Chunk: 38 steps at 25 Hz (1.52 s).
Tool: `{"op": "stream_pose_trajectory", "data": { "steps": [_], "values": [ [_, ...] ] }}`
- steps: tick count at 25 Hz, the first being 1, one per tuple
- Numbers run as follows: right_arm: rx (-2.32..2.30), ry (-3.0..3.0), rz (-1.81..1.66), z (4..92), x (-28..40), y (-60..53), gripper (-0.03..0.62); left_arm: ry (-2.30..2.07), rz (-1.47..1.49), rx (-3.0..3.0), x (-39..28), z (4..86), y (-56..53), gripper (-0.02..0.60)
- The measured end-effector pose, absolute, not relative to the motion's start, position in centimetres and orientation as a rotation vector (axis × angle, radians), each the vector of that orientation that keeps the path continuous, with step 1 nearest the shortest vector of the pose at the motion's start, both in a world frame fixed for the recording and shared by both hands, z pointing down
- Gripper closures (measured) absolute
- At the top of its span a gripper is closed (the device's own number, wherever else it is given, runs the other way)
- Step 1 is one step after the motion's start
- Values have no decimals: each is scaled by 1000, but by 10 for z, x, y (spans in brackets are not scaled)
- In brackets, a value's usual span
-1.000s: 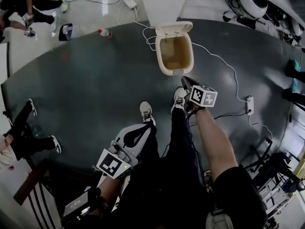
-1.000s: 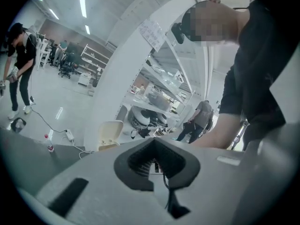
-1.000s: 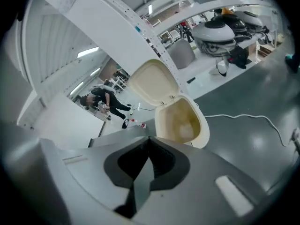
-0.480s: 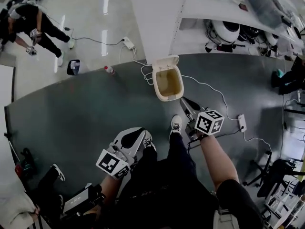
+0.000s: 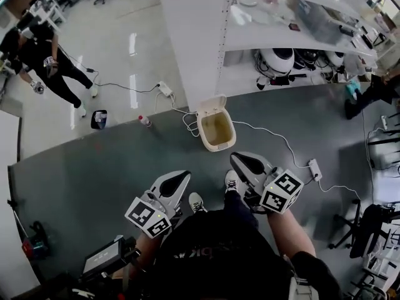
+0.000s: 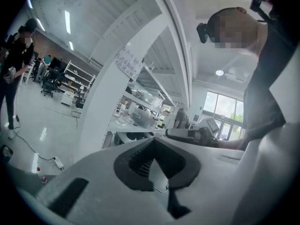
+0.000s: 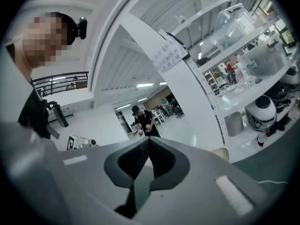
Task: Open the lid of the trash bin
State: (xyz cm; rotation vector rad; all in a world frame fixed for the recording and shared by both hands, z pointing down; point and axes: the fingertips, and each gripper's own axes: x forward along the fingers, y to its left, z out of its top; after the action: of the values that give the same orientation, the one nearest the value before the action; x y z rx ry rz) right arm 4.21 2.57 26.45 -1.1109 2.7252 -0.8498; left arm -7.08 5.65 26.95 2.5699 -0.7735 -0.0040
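The cream trash bin (image 5: 216,132) stands on the grey floor at the foot of a white pillar. Its lid (image 5: 211,104) is swung up at the back, and the brownish inside shows. My left gripper (image 5: 185,175) hangs shut and empty, well short of the bin and to its left. My right gripper (image 5: 236,158) is also shut and empty, raised in front of the bin's right side and not touching it. In the left gripper view the left gripper (image 6: 153,138) points level across the room, jaws together. In the right gripper view the right gripper (image 7: 148,138) does the same.
A white pillar (image 5: 187,36) and shelving (image 5: 294,17) rise behind the bin. A white cable runs past it to a power strip (image 5: 314,165); another strip (image 5: 165,89) lies at the back. A bottle (image 5: 145,121) lies to the left. A person (image 5: 44,61) stands far left.
Both grippers have risen, the right one much more, from low near the bin's front up to waist height. The head view has lifted, so the bin looks smaller. The lid stays open.
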Motion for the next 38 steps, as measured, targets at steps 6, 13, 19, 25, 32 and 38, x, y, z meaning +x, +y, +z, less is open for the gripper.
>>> {"op": "stream_pose_trajectory", "data": {
  "steps": [6, 13, 19, 25, 32, 38],
  "values": [
    [-1110, 2766, -683, 221, 16, 72, 586, -686, -7, 2624, -66, 247, 75, 580],
    [-1116, 2780, -654, 218, -1, 102, 586, -655, -51, 2639, -63, 234, 76, 580],
    [-1139, 2759, -649, 217, -15, 117, 586, -613, -29, 2655, -72, 234, 91, 580],
    [-1141, 2740, -664, 218, -18, 118, 586, -614, -22, 2644, -78, 236, 92, 580],
    [-1134, 2750, -675, 226, -25, 119, 587, -606, -15, 2642, -81, 242, 92, 580],
    [-1125, 2767, -683, 229, -26, 118, 588, -609, -15, 2640, -81, 245, 92, 580]
  ]
}}
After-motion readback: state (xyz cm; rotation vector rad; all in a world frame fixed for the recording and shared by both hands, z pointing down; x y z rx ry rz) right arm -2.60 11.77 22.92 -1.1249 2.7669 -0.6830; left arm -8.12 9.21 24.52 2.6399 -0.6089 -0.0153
